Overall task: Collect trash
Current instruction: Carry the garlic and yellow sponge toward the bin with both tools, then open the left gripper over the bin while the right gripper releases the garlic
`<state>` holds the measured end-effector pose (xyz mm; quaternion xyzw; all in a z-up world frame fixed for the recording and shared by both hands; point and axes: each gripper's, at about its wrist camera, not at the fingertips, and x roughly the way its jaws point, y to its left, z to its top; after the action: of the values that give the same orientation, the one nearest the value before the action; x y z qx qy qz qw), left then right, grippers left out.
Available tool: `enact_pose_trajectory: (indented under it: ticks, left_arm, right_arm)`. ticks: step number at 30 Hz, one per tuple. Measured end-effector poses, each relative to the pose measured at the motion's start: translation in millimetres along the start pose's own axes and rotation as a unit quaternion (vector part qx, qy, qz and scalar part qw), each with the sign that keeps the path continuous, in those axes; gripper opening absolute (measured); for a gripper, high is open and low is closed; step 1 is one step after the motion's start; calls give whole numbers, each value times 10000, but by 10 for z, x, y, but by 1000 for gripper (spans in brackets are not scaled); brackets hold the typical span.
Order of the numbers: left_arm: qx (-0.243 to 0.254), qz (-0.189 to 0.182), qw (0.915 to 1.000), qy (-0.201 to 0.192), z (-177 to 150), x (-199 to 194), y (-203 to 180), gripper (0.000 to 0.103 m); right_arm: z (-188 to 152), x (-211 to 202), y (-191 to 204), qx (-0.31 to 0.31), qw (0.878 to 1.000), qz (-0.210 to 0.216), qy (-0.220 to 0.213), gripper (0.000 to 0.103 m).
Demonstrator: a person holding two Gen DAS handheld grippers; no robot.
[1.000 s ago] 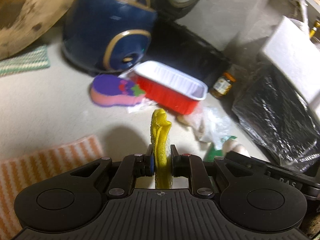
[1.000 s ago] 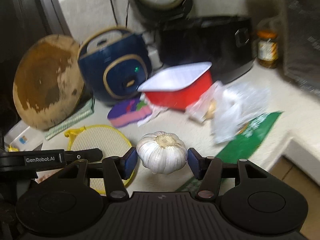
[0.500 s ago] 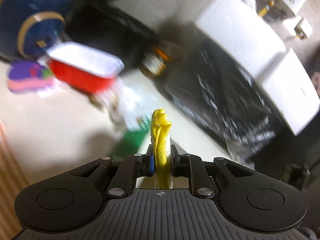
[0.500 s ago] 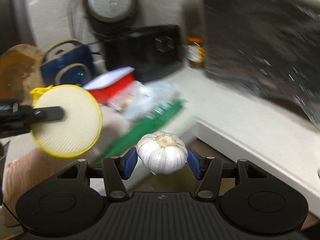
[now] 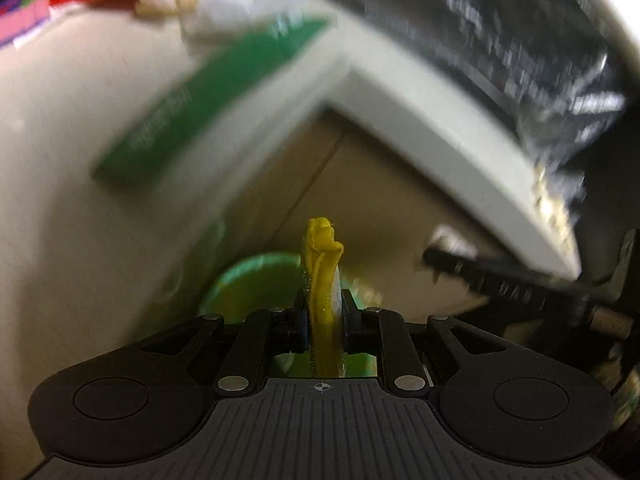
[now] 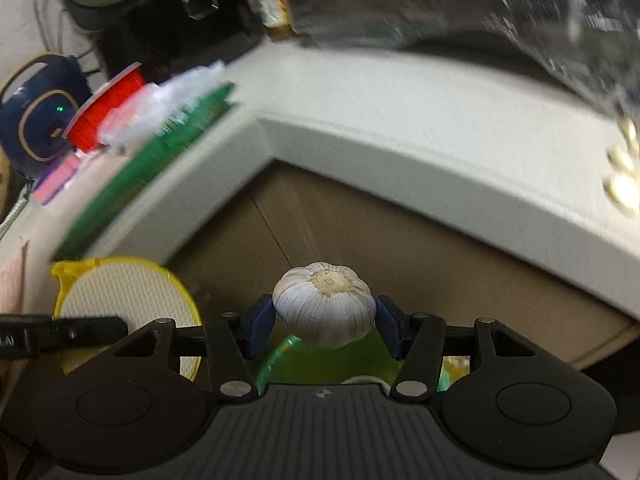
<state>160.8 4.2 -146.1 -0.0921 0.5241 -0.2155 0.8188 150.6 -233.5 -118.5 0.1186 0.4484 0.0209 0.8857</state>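
My left gripper (image 5: 324,320) is shut on a round yellow-rimmed mesh pad (image 5: 323,280), seen edge-on; the right wrist view shows its flat white face (image 6: 120,304). My right gripper (image 6: 325,322) is shut on a white garlic bulb (image 6: 325,304). Both are held off the counter, above a green bin (image 5: 256,284) on the floor; its green rim also shows under the garlic (image 6: 320,364).
The white counter's inner corner (image 6: 256,124) lies ahead, with brown cabinet doors (image 6: 360,240) below. On the counter are a green packet (image 5: 208,100), crumpled clear plastic (image 6: 160,108), a red foil tray (image 6: 108,112), a blue cooker (image 6: 40,120) and a black bag (image 5: 540,60).
Both grippers have swung right and down from over the counter to in front of the cabinet, above the green bin. Each keeps its hold.
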Motion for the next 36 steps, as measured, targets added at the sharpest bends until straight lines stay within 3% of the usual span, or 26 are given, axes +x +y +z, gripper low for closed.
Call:
enact_pose_trajectory:
  ticks: [4,9,13,16,18,21,24,29,36]
  left_arm:
    - [179,306,9979,546,-273,389,-94,18]
    - [-679,382,9901,1164,-601,1068,117,18]
    - [-1324,333,9850,1059,-735,1574,282,19]
    - [-1560,473,9821,945,-777,2043,396,18]
    - [-1759,359,9796,905,-814,2316,467,21]
    - [-2191,292,9694,1067,-881,2600,585,22]
    - [-2359,468,9652,1024,-920,2608,615,22]
    - [-2418,453,9658,823,-1024,2211,640,22]
    - [-2046,530,9759,542,-1196,1437,482,22]
  right_arm:
    - [-166,47,-237,110,9999,-51,-71,55]
    - [-356,148,-535,326,9990,-258,158,55]
    - [-507,76,-711,264,9991,-283,163,55]
    - [-630,123,-820,273,9985,-312,356,55]
    - [-718,148,-850,198,9981,-398,431,55]
    - [-839,107,-901,55,9978,-478,461,55]
    - [-920,110,-957,-23,9971,-437,619,55]
    - [-980,275,-1010,-43,9955,-267,903,55]
    - [-1142,1109,-781,-409,9869,30,1563,55]
